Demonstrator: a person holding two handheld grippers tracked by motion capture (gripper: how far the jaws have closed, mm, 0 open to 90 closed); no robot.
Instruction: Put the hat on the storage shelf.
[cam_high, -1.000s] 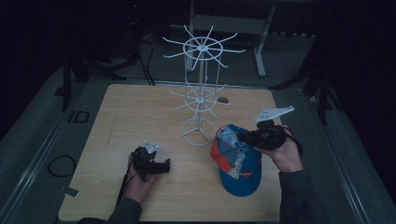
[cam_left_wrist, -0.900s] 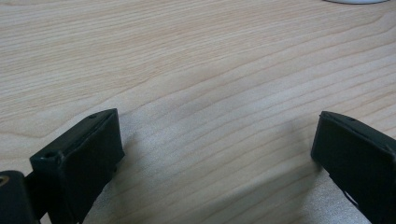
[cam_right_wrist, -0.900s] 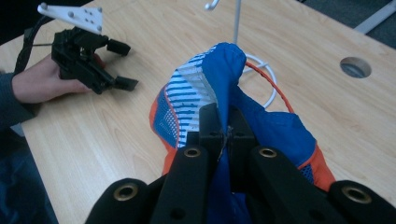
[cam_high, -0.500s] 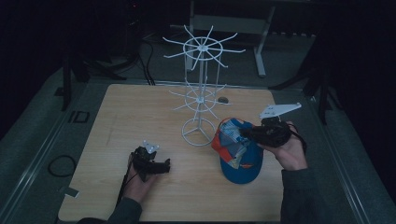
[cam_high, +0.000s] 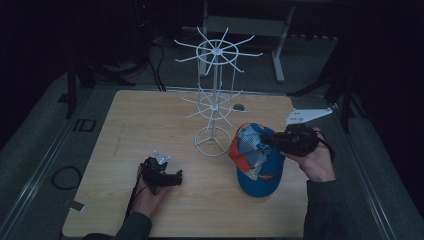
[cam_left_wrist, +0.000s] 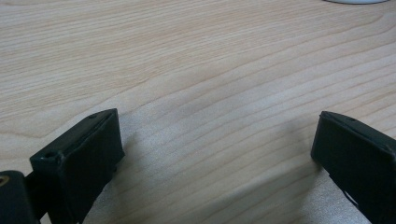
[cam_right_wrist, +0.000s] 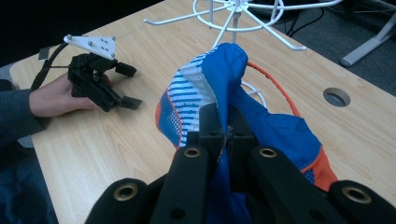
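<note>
Your right gripper (cam_right_wrist: 227, 135) is clamped tight on the cap (cam_high: 257, 160) — in the right gripper view you can see a fold of the blue fabric pinched between the two black jaws at the centre of the frame, with the striped mesh panel bunched up just left of it. In the high view the cap sits right of centre, its back end lifted by the grip and the blue brim pointing down toward the bottom of the frame, resting on the table (cam_high: 150, 125). It's just beside the ring base of the white wire rack (cam_high: 214, 110), which stands at the middle of the frame; I can't tell if they touch.

Your left gripper (cam_high: 176, 176) is low in the lower left of the high view, well apart from the cap. Its jaws stand wide — the left gripper view has them at the two bottom corners with bare wood between them, holding nothing.
</note>
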